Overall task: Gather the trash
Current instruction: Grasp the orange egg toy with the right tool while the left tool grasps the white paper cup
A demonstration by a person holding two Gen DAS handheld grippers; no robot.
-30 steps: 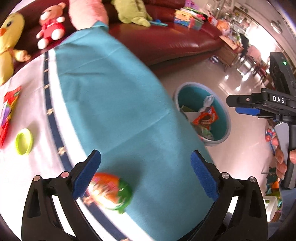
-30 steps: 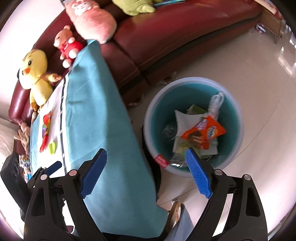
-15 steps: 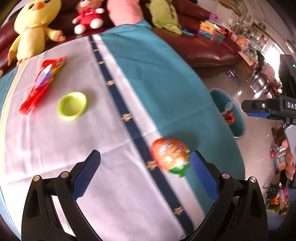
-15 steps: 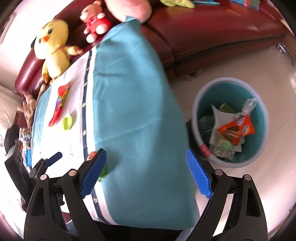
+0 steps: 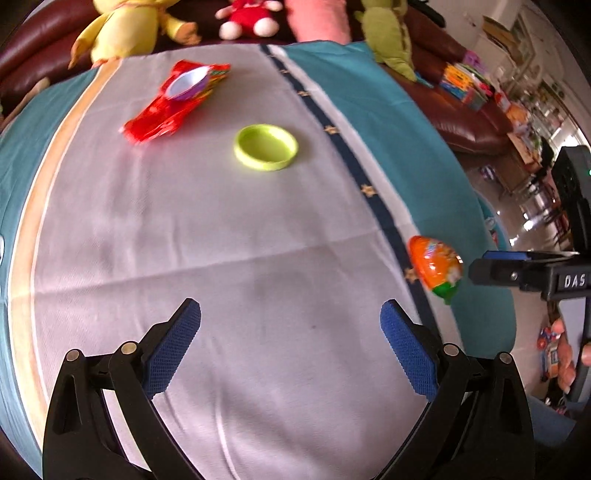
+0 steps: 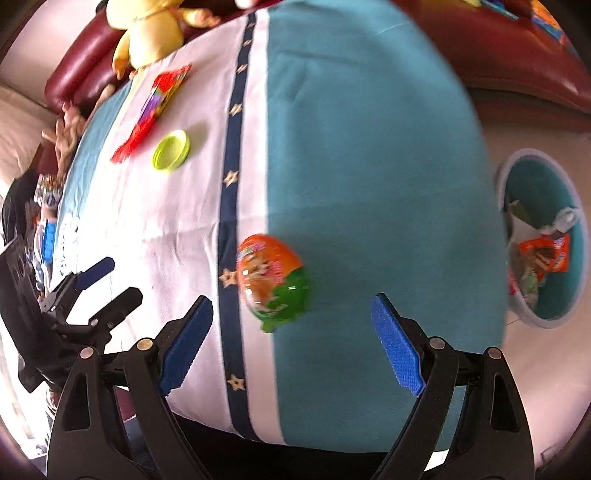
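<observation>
An orange and green egg-shaped wrapper (image 6: pixel 273 280) lies on the tablecloth by the navy star stripe; it also shows in the left wrist view (image 5: pixel 437 266). My right gripper (image 6: pixel 291 343) is open and empty, just short of the egg. My left gripper (image 5: pixel 290 350) is open and empty over the white part of the cloth. A lime green lid (image 5: pixel 266 147) and a red wrapper (image 5: pixel 177 99) with a purple cup on it lie farther off; both show in the right wrist view, lid (image 6: pixel 171 150) and red wrapper (image 6: pixel 155 110). The teal trash bin (image 6: pixel 543 321) holds several wrappers.
The table (image 5: pixel 221 240) has a teal and white cloth. A dark red sofa (image 5: pixel 461 114) with plush toys, among them a yellow duck (image 5: pixel 125 26), stands behind it. The bin sits on the floor right of the table. The right gripper's body (image 5: pixel 535 273) shows at the right edge.
Both grippers swung left from the bin toward the table. The egg wrapper now sits between the right gripper's open fingers' line; the left gripper faces the lid and red wrapper.
</observation>
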